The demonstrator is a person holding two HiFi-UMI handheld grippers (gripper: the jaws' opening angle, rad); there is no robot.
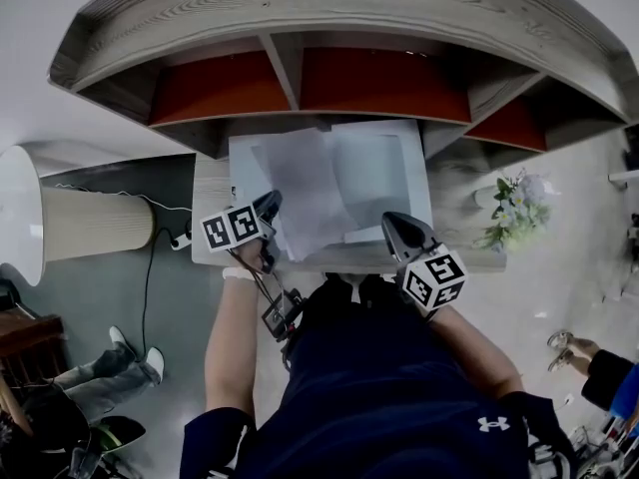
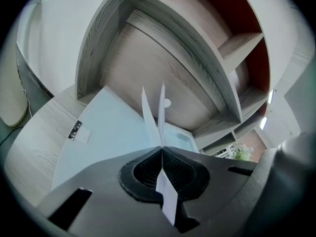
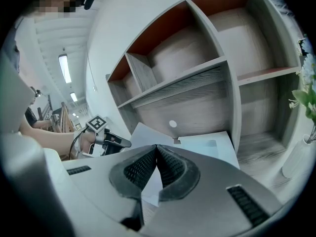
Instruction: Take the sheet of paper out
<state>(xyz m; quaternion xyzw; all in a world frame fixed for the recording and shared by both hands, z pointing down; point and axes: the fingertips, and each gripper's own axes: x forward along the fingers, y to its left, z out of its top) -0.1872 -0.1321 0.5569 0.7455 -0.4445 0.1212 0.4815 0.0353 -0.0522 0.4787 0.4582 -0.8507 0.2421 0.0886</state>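
The sheet of paper point(image 1: 300, 193) lies half-lifted over the pale folder point(image 1: 384, 168) on the desk point(image 1: 210, 208). Its near end is clenched in the left gripper point(image 1: 268, 208). Its long axis runs from the person toward the shelf point(image 1: 300, 28), with the far end pointing at it. The right gripper point(image 1: 391, 230) has its jaws together at the folder's near edge; whether they nip it is unclear. The sheet is best drawn back and up along its length, steadily, with the folder held down so nothing creases or drags.
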